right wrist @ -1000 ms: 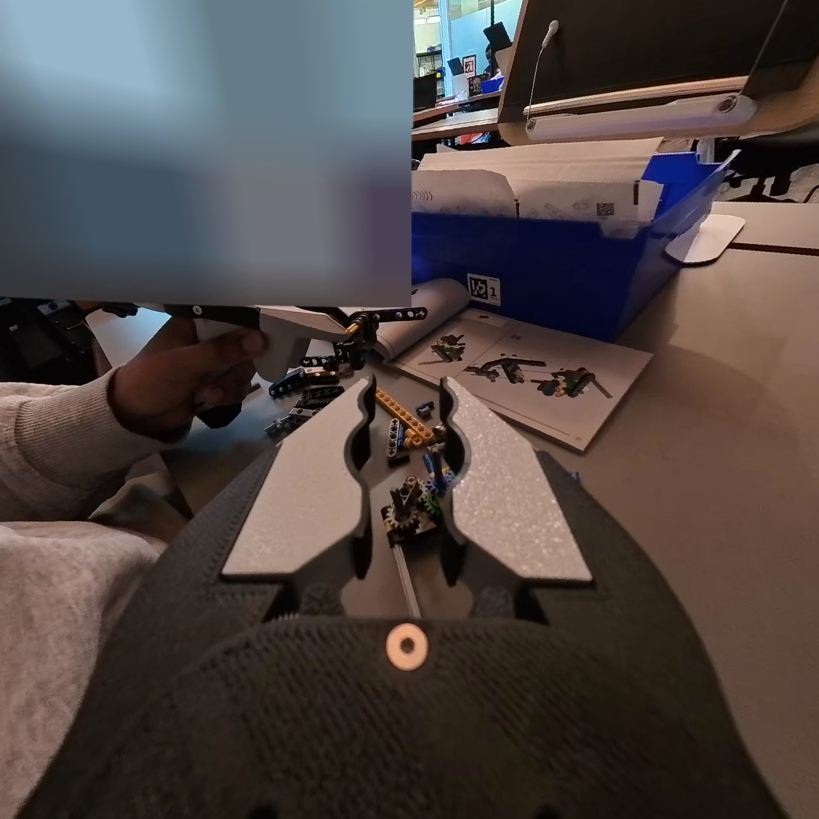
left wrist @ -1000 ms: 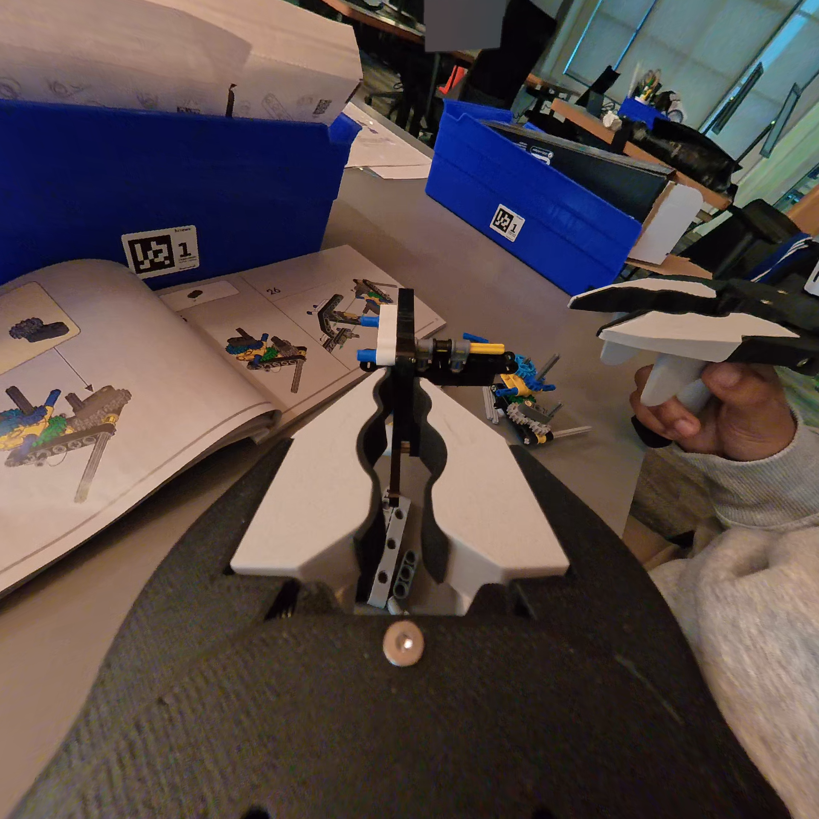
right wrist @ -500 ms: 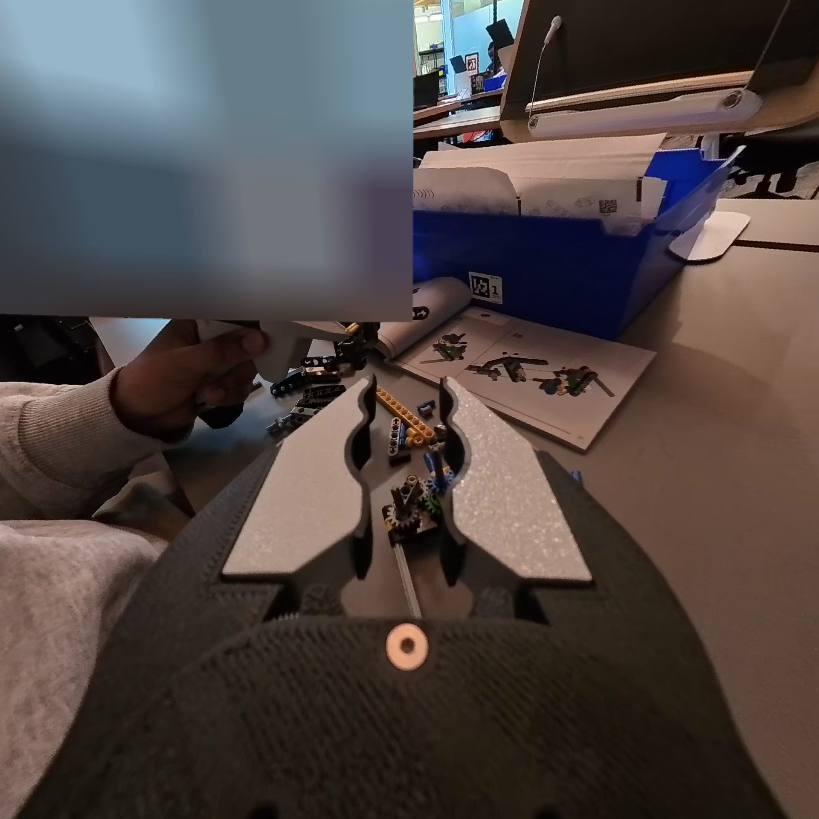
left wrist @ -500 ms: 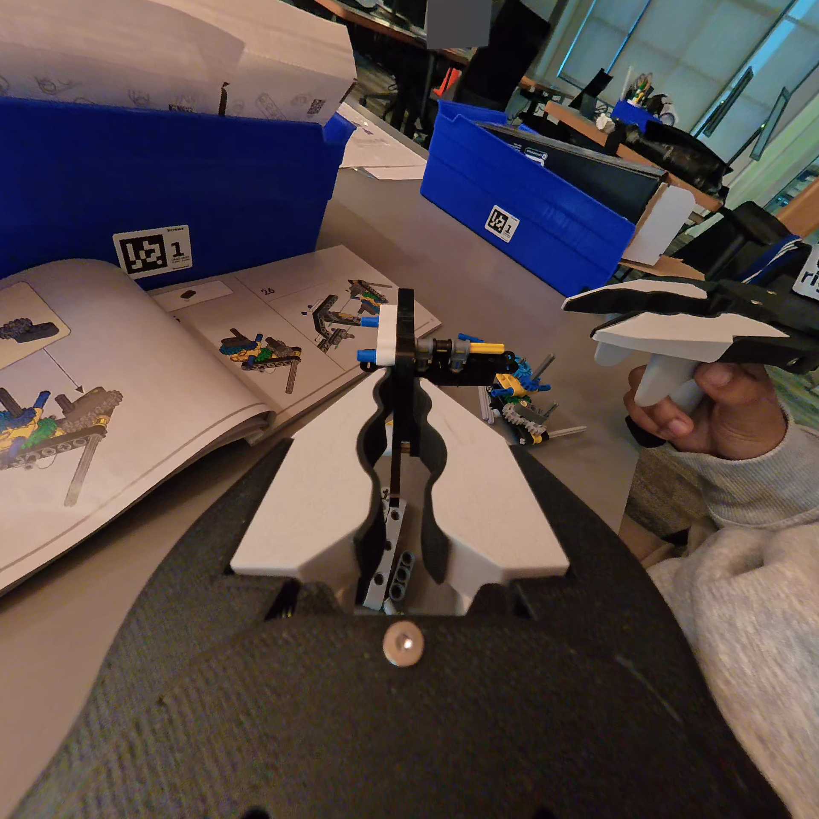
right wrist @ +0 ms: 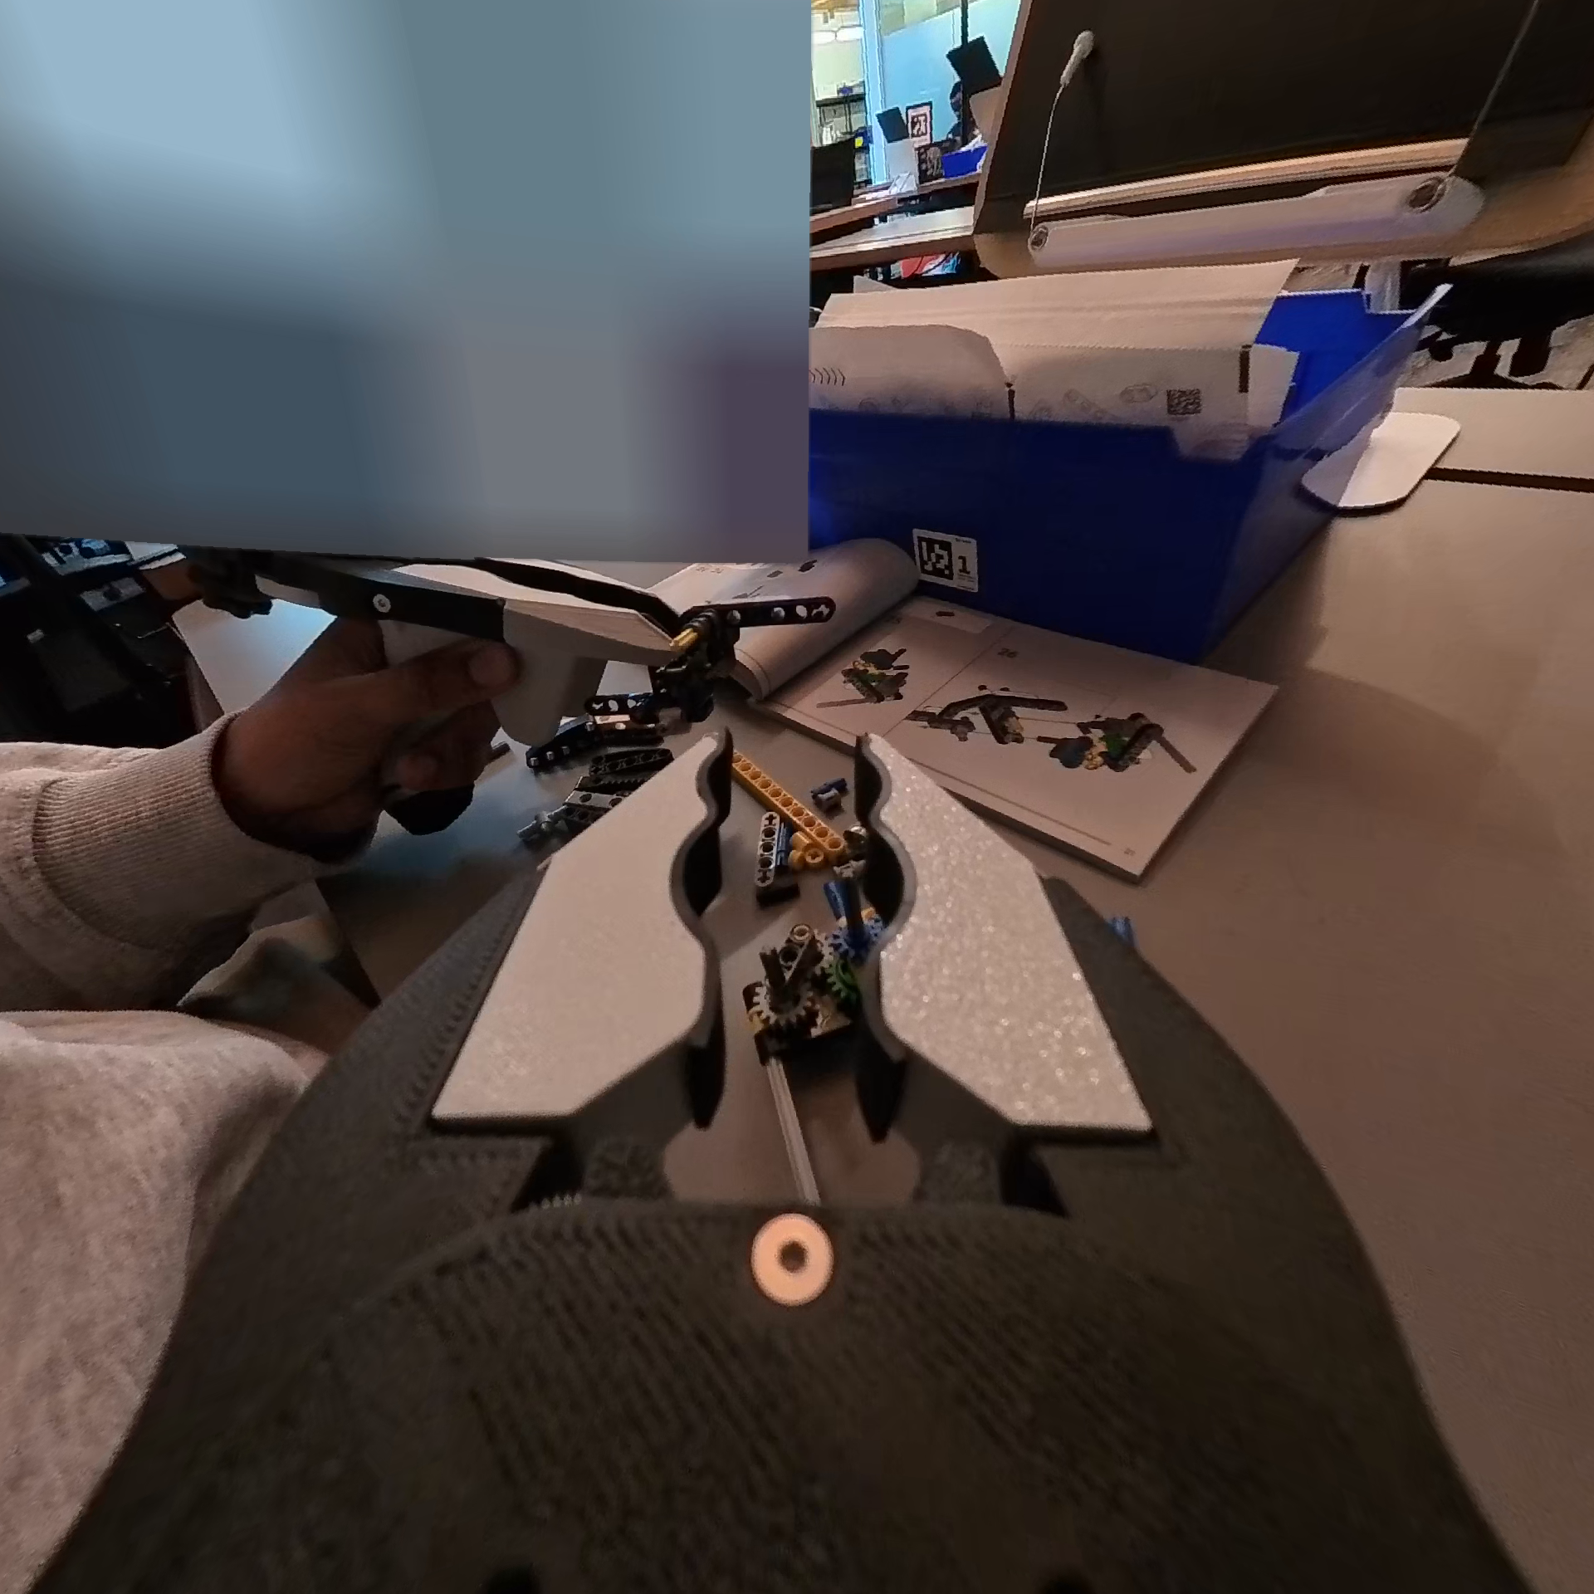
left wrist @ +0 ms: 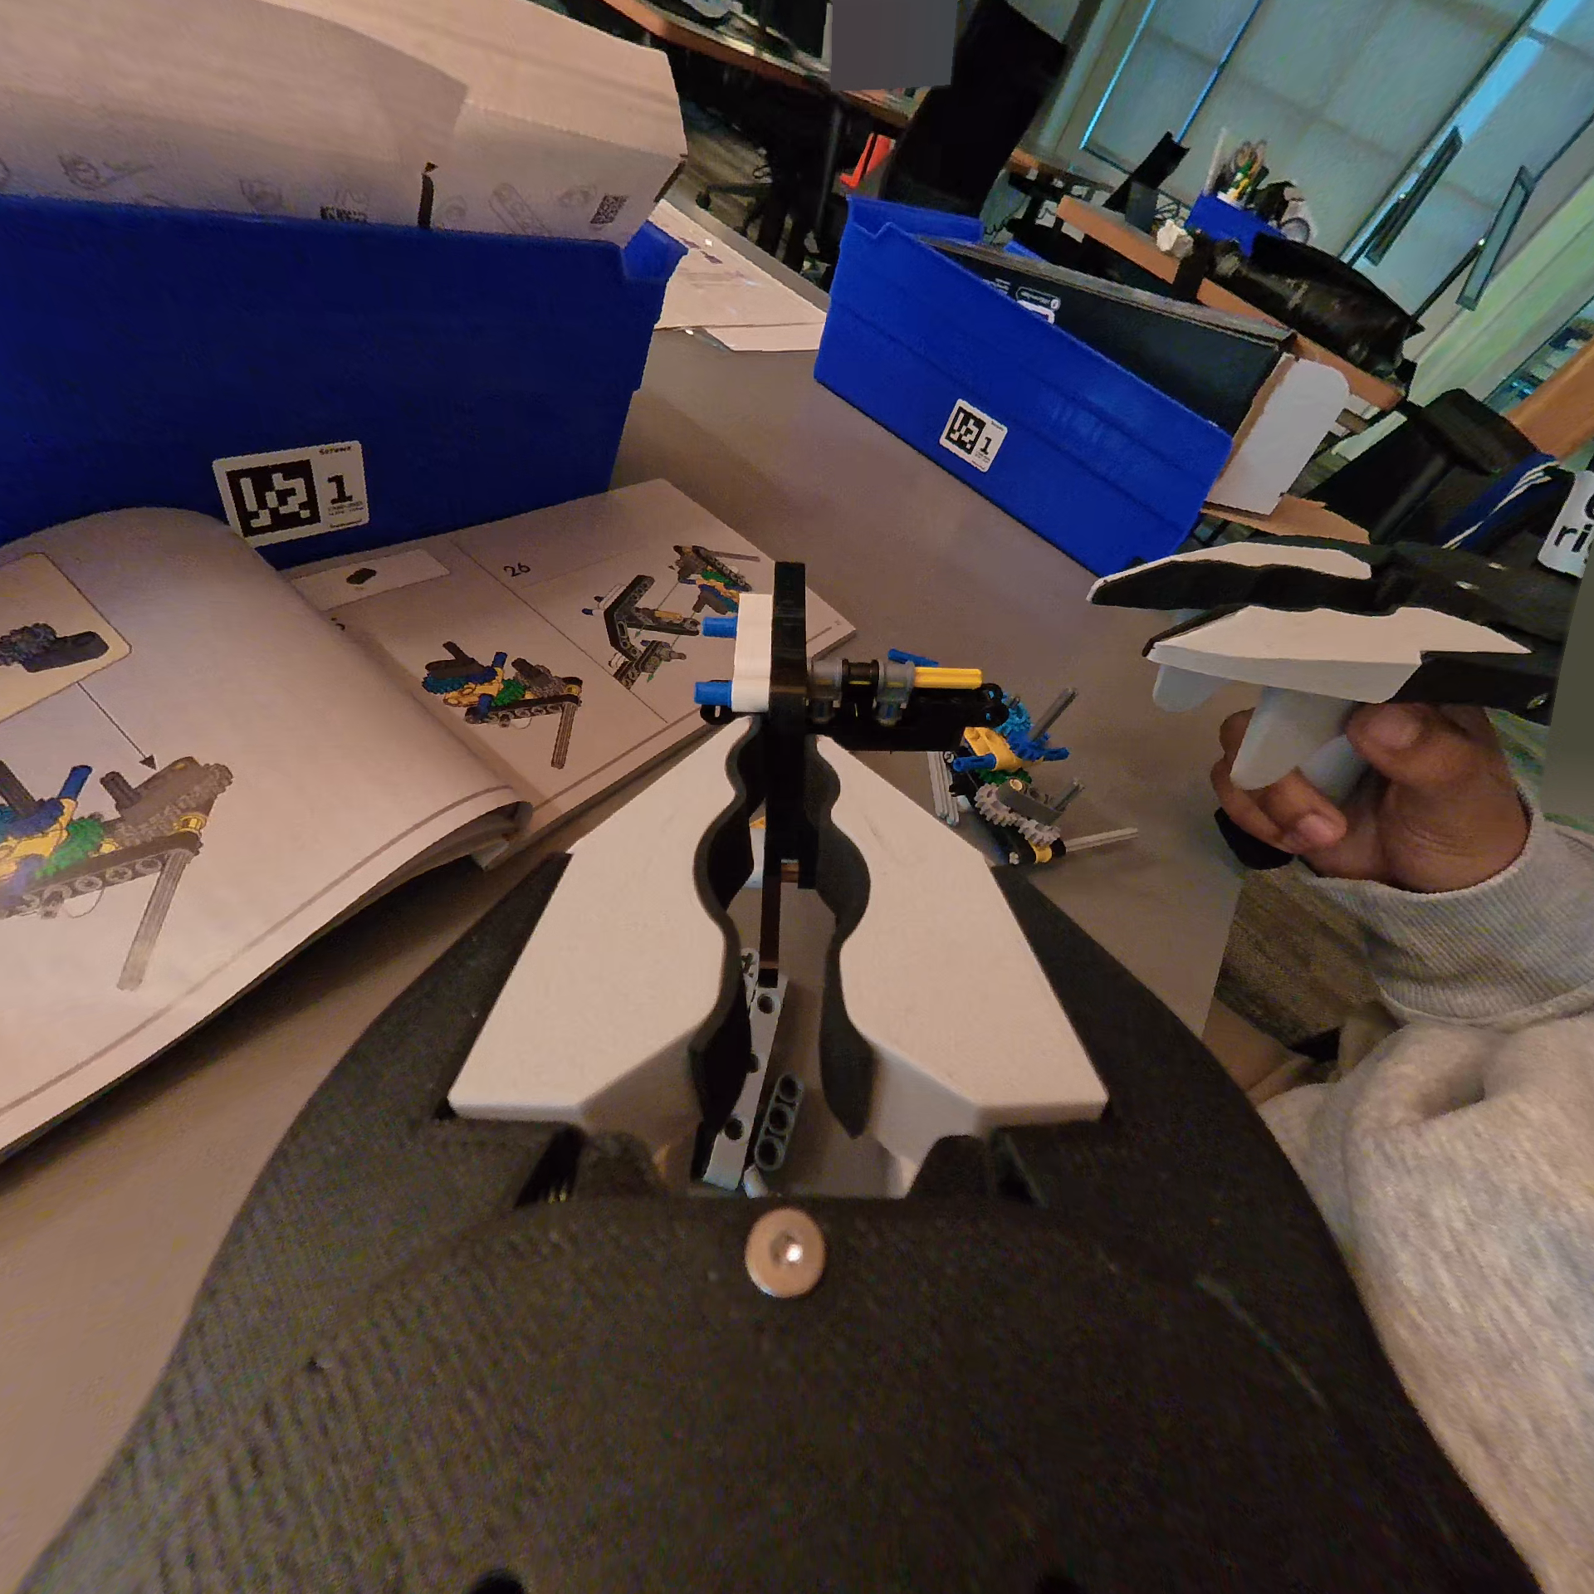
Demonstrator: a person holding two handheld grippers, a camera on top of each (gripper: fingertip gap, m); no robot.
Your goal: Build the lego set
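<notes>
Jaws of the left gripper (left wrist: 787,750) are clenched on a black-and-white lego sub-assembly with blue pins and a yellow axle (left wrist: 828,673), held above the grey table (left wrist: 906,535) with its lower beams half hidden between the fingers. The right gripper (right wrist: 792,759) hangs released over a small geared lego cluster with a grey axle (right wrist: 802,992) and a yellow perforated beam (right wrist: 785,806) lying on the table, the cluster's right side masked by one finger. Far left lie an open instruction booklet (left wrist: 285,742), cut off at the frame edge, and a blue plastic bin of white paper bags (left wrist: 345,345); dark loose beams (right wrist: 604,759) near the left hand (right wrist: 362,742) are hard to make out.
</notes>
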